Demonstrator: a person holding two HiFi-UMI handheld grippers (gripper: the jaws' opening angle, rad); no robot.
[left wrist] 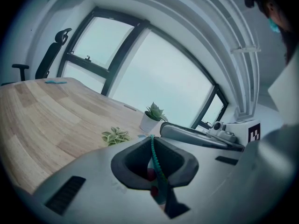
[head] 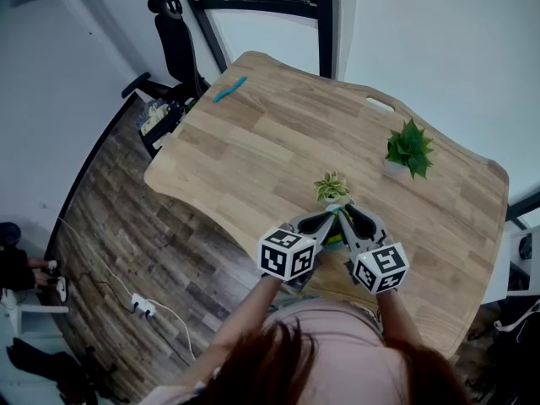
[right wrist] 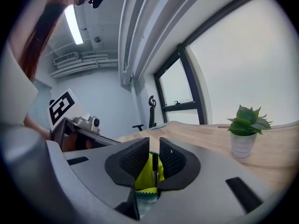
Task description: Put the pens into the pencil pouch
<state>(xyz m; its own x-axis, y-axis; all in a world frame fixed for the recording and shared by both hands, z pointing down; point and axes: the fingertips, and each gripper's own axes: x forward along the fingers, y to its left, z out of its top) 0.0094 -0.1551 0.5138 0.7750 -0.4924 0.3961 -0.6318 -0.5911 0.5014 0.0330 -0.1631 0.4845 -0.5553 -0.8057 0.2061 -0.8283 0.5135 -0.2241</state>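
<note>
Our left gripper (left wrist: 154, 149) clamps the pouch (right wrist: 142, 175) rim; the right gripper (right wrist: 154, 154), jaws slightly apart, straddles 1 pen (right wrist: 153, 166) above it — 1 teal pen (head: 229, 89) waits at 11 o'clock.

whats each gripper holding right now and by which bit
Left gripper is shut on the green zipper edge of the pouch. Right gripper has a dark pen upright between its jaws, which stand slightly apart; no firm grip shows.
</note>
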